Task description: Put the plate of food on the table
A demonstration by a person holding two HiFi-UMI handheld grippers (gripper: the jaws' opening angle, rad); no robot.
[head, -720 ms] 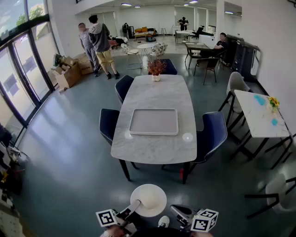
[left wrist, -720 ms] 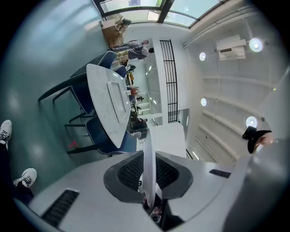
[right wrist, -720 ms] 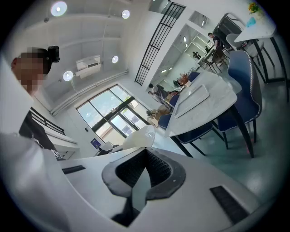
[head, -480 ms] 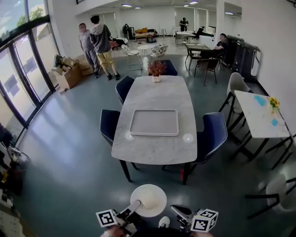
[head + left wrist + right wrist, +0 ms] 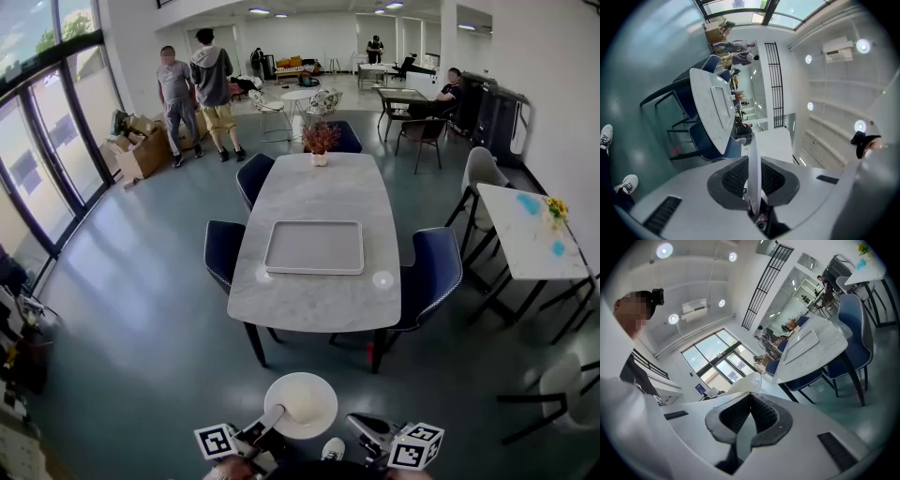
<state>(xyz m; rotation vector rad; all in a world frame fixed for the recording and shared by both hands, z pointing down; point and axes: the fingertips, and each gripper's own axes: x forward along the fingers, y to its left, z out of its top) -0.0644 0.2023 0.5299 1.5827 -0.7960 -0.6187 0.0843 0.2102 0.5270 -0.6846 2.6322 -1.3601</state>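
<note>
What I can't make out from here

My left claw (image 5: 270, 419) and right claw (image 5: 362, 427) are cut off by the head view's bottom edge: only their fronts and marker cubes show, and my hands are almost wholly out of the picture. What lies on the plate (image 5: 301, 404) is too small and pale to name. In the left gripper view I see that plate edge-on, so its top is hidden, and in the right gripper view my own jaws cover all but its upper rim. Two small round things (image 5: 382, 278) on the table (image 5: 319, 187) are too small to tell. The table hides much of the chairs (image 5: 222, 251) tucked against it.
</note>
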